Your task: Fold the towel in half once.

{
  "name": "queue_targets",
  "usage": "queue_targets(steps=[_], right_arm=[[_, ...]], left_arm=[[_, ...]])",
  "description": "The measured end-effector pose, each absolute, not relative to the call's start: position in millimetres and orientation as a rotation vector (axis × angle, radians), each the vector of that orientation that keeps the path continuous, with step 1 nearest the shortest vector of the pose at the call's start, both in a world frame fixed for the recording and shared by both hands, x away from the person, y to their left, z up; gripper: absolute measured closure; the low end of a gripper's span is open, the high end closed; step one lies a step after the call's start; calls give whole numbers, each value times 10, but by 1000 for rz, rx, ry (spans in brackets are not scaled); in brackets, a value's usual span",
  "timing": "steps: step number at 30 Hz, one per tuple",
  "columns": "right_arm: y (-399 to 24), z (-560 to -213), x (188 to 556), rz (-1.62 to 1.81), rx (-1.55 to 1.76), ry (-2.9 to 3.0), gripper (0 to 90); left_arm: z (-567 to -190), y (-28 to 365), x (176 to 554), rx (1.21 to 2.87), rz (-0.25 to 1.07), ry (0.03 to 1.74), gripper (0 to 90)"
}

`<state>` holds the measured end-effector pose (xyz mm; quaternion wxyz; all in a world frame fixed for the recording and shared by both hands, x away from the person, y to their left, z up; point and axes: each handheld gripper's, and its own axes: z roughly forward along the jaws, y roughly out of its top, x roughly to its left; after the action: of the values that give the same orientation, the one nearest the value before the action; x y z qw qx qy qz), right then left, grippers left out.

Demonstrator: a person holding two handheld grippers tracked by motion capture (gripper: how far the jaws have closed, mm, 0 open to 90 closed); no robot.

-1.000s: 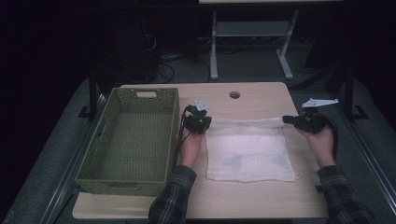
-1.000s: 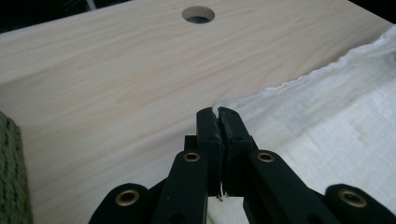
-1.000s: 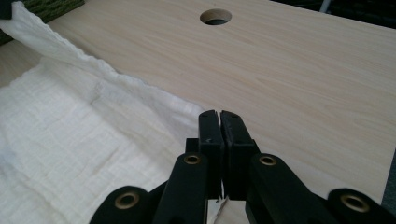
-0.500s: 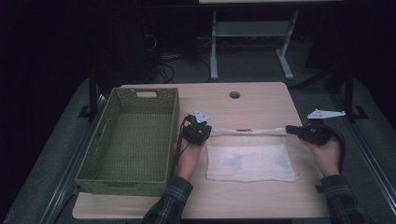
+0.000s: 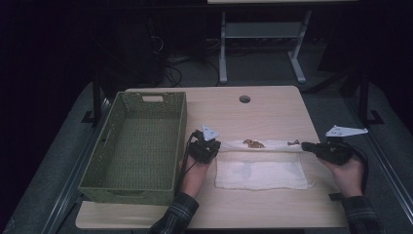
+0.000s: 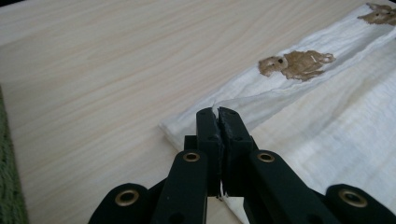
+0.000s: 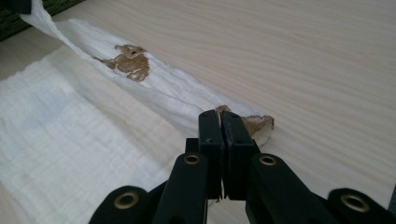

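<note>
A white cloth (image 5: 263,170) with brown animal prints (image 5: 253,143) lies on the light wood table (image 5: 253,112), its far edge lifted and folded toward the person. My left gripper (image 5: 216,146) is shut on the cloth's far left corner (image 6: 219,105). At the other end, my right gripper (image 5: 306,146) is shut on the far right corner (image 7: 254,123). The raised strip of cloth (image 7: 140,79) stretches between the two. In the left gripper view a brown print (image 6: 296,63) sits on that strip.
An empty green woven basket (image 5: 136,141) stands at the left of the table. A round cable hole (image 5: 244,99) is near the far edge. Beyond the table stand a metal frame's legs (image 5: 263,48) on a dark floor.
Both grippers have drawn the cloth's far edge toward the person, folding it over the near half. The visible flat part of the cloth has grown shorter.
</note>
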<state>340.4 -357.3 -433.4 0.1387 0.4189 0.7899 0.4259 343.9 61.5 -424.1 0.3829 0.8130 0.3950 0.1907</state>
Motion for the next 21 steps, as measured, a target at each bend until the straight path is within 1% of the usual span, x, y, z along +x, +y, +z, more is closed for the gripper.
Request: queue_targets(steps=[5, 10, 14, 21], right_arm=[[-3609, -4332, 3254, 1235, 1204, 2286, 877], [-3605, -4347, 3106, 1224, 1172, 2308, 877], [-3608, -4376, 3011, 1230, 1157, 2332, 877], [-3617, -4428, 2873, 1224, 1148, 2365, 877]], left_arm=[[-4297, 612, 3317, 2067, 432, 993, 877], [-4303, 609, 3196, 2092, 463, 949, 876], [-4290, 651, 3116, 2079, 458, 950, 876], [-4272, 649, 2977, 2107, 457, 925, 876]])
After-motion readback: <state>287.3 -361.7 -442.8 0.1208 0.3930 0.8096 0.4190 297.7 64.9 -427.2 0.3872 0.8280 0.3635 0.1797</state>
